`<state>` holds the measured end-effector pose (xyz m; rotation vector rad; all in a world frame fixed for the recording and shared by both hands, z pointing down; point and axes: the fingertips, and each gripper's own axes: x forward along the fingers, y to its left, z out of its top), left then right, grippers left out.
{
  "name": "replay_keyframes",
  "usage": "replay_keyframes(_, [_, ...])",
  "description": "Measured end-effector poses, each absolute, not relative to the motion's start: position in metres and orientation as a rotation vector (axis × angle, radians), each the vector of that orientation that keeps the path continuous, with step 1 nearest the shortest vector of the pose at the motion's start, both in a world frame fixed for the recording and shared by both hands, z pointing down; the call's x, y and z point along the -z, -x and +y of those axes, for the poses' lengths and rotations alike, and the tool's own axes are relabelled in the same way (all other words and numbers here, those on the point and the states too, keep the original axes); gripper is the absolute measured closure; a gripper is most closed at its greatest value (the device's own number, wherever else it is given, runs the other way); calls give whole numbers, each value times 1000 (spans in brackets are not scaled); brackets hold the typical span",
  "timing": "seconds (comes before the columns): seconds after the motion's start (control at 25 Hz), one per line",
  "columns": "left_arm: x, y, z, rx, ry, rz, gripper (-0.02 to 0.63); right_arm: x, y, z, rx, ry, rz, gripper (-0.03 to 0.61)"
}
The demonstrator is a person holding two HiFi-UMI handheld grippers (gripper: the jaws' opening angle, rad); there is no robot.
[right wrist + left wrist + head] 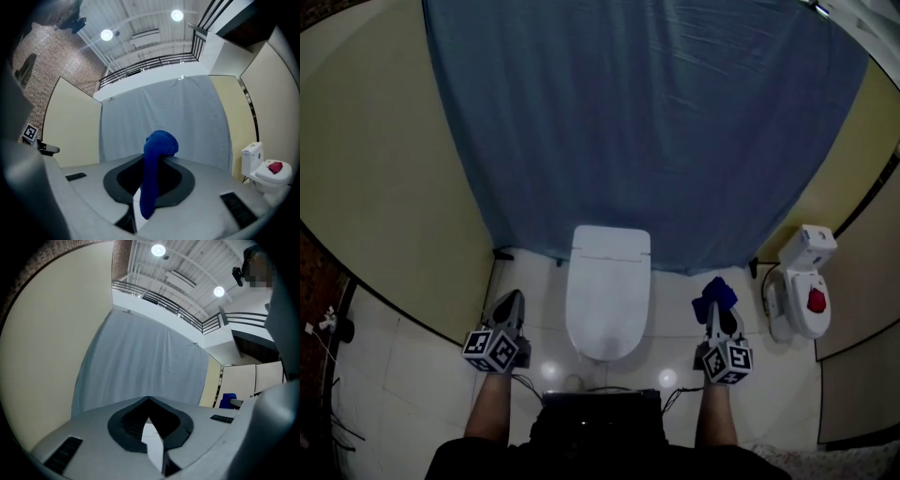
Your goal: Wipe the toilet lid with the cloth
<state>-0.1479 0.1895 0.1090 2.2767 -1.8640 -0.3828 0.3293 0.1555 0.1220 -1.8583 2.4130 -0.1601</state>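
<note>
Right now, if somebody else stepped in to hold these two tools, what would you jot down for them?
Left tool: jaw tips together, nothing in them, held over the floor left of the toilet.
Right tool: shut on the blue cloth, which bunches above the jaws and hangs down between them; held over the floor right of the toilet.
Toilet lid: down, white, midway between the two tools; neither touches it.
Done: the cloth is in hand.
Left: bring the cloth over onto the lid and wipe it. No wiping looks to have begun.
</note>
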Motion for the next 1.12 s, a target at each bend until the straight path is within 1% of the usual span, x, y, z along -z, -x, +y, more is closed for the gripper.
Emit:
replay_keyframes(0.2, [-95,135,217,428,-2288,-1897,621,-98,-320,163,78,1777,2459,532])
replay_keyframes(0.48, [-84,120,239,423,-2326,-1945,621,-95,-318,170,70,1717,2500,532])
replay_keyframes(0.72, [-82,119,240,495,-2301,-1957,621,-94,-318,178,58,1704,2530,532])
replay_keyframes(1.12, [-87,109,237,496,-2313,-1905,621,-100,-324,173,69,1723,2544,532])
